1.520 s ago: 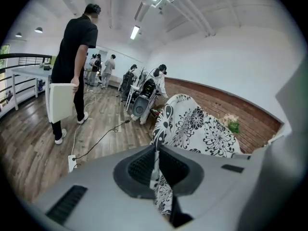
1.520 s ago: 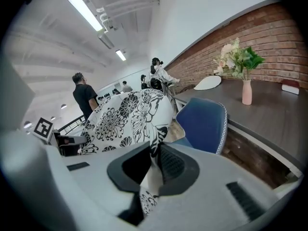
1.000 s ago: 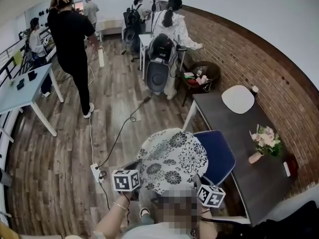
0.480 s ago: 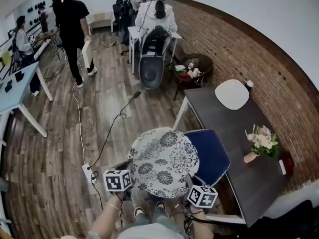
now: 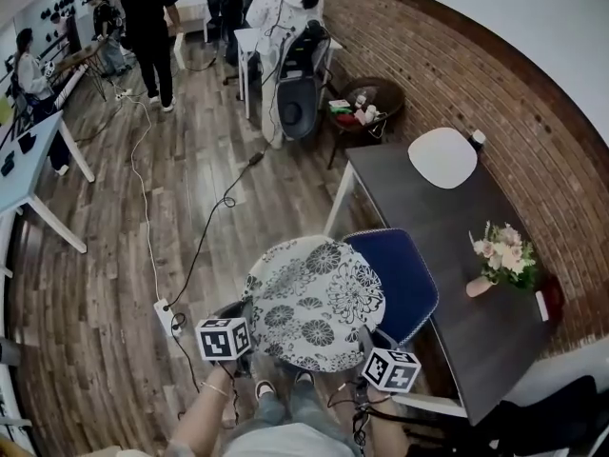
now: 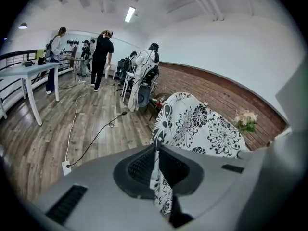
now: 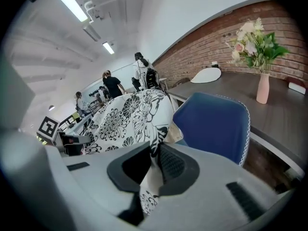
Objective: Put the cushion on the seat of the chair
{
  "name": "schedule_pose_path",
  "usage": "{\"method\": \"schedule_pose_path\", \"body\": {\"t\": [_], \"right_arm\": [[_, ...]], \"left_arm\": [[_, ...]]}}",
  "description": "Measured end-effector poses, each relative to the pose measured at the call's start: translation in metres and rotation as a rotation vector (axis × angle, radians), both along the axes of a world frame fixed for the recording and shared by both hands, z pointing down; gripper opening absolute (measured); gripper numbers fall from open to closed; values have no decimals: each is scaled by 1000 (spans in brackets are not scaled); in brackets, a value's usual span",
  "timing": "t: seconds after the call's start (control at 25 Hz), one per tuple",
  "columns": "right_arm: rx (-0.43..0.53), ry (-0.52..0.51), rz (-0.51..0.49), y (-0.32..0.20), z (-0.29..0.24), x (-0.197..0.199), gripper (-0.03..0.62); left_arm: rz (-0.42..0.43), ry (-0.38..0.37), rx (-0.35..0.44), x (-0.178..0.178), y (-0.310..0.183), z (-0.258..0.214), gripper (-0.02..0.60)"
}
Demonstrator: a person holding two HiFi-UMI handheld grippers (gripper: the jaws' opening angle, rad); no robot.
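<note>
We clamp left gripper (image 6: 156,152) and right gripper (image 7: 155,154) jaws on the cushion (image 5: 314,303) by the chair (image 5: 409,284); the vase (image 5: 479,288) holds flowers (image 5: 502,255).

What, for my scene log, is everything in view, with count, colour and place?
cushion: one, white with black flowers, held up at the chair between both grippers
chair: one, blue, beside the dark table
dark table: one, along the brick wall
oval pad: one, white, table's far end
vase of flowers: one, pink vase with pale blooms, table's right side
power strip: one, white, on the wooden floor with a cable
light table: one, pale, at the left
people: several, far end of the room
left gripper: grey, shut on the cushion's edge
right gripper: grey, shut on the cushion's other edge
</note>
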State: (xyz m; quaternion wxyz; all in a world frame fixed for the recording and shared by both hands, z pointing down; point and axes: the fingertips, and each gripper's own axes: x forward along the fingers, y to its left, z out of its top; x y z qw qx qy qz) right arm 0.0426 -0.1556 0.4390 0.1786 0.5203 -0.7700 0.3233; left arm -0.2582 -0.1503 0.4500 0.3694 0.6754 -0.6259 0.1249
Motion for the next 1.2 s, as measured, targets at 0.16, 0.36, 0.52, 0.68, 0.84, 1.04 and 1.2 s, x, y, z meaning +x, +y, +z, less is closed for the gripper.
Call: {"method": "schedule_pose_path", "body": {"t": [0.16,0.36,0.52,0.68,0.84,1.04,1.2], "right_arm": [[-39,-5,10,4,20,13,32],[-116,-10,23,15,57,29,32],[-197,3,19,38,93,41,32],[-259,13,22,57,131,50,32],[-298,18,14,70,166,52,32],[-342,7,23,82,206,52,32],[-368,-1,36,88,231,52,32]], "left_arm": [[13,-14,-35,12,1,19,15],[24,-23,-100,28,6,54,15],[35,-22,-181,42,25,92,15],[42,-17,-240,50,41,133,15],[48,-10,-285,53,50,175,15],[60,0,-316,55,57,215,15],[66,-16,-337,52,60,239,15]]}}
